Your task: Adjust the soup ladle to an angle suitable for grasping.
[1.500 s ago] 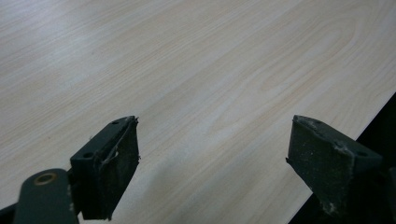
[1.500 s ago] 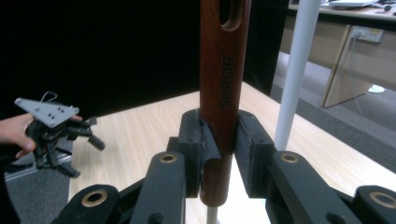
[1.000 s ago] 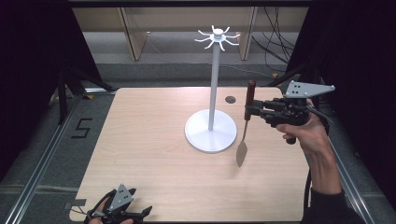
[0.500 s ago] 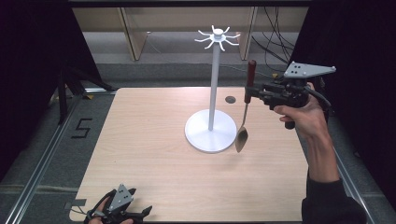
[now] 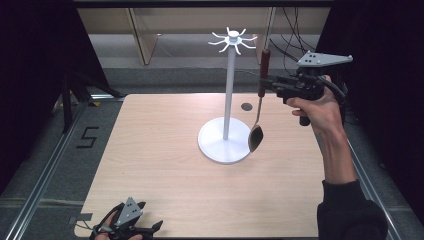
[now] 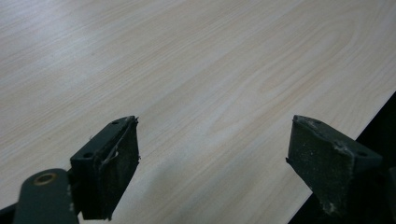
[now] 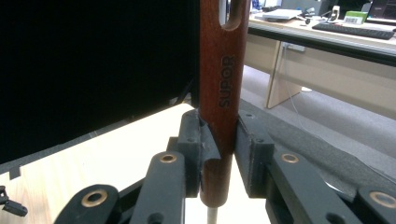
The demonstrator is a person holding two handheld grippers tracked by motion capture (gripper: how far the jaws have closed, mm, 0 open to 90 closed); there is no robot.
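A pale wooden desk carries a white stand with a round base and a crown of hooks on top. Just right of its pole, clear of the desk, the right gripper has its jaws clamped on the brown wooden handle of a spoon, which hangs upright, bowl down, over the base's right edge. At the desk's near left edge the left gripper lies low, jaws apart and empty.

Stand sits on the table right of centre, toward the far side. Spoon hangs just right of its pole, bowl above the base's right rim. Right gripper right of stand; left gripper at near left edge.
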